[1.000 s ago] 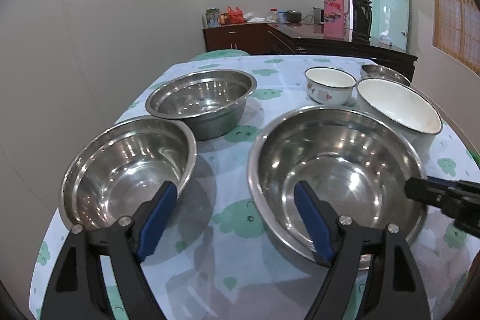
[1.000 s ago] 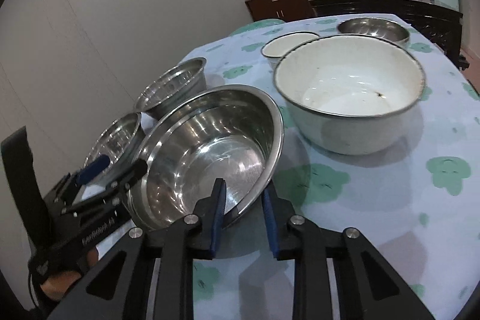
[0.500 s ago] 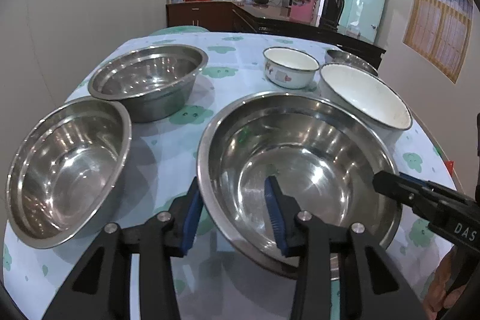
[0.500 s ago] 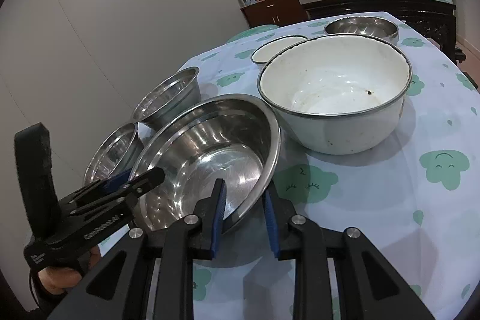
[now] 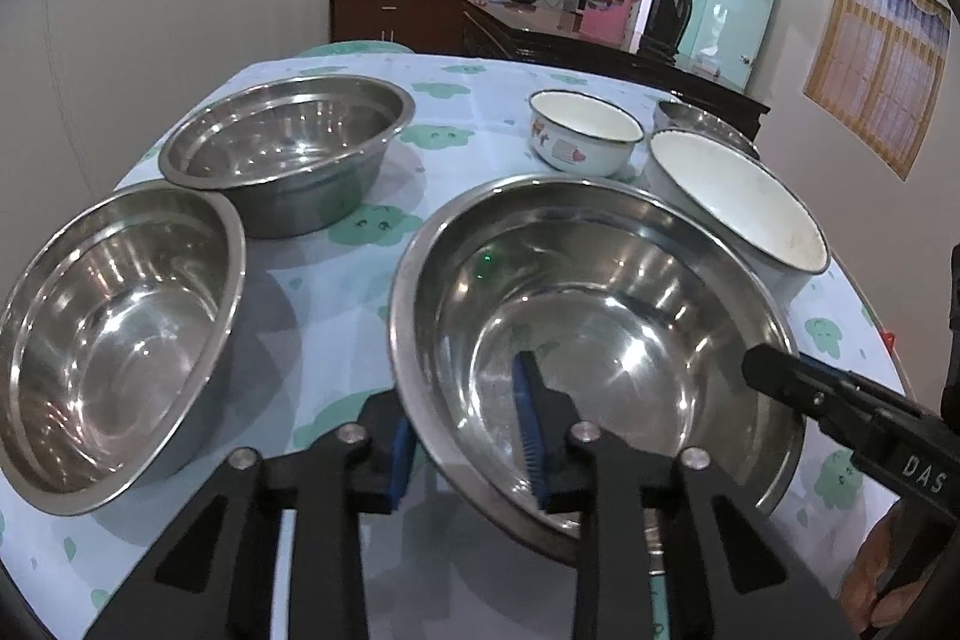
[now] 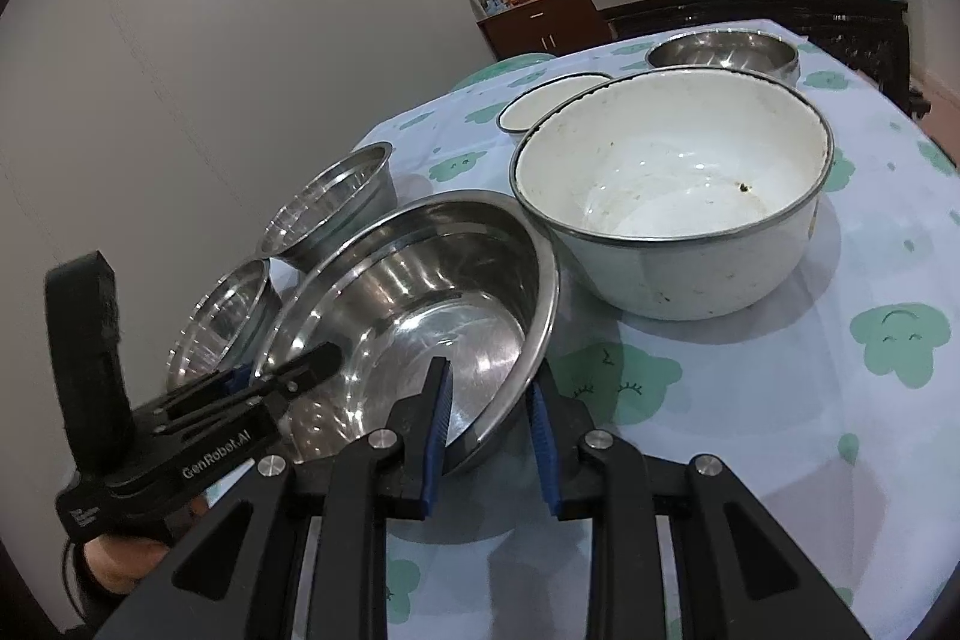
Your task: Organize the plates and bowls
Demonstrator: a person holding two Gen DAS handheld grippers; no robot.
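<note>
Both claws pinch the large steel bowl's (image 5: 600, 334) rim — left claw (image 5: 465, 439) at its near-left edge, right claw (image 6: 489, 427) opposite — on the desk (image 6: 810, 400) beside the white enamel bowl (image 6: 672, 196). Thin, stiff, slippery metal; probably light — grip the rolled rim.

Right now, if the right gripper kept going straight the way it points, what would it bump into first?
The right gripper already straddles the rim of the big steel bowl. Straight on, its jaws would press into that bowl's wall; the white enamel bowl sits beyond, though depth is unclear.
</note>
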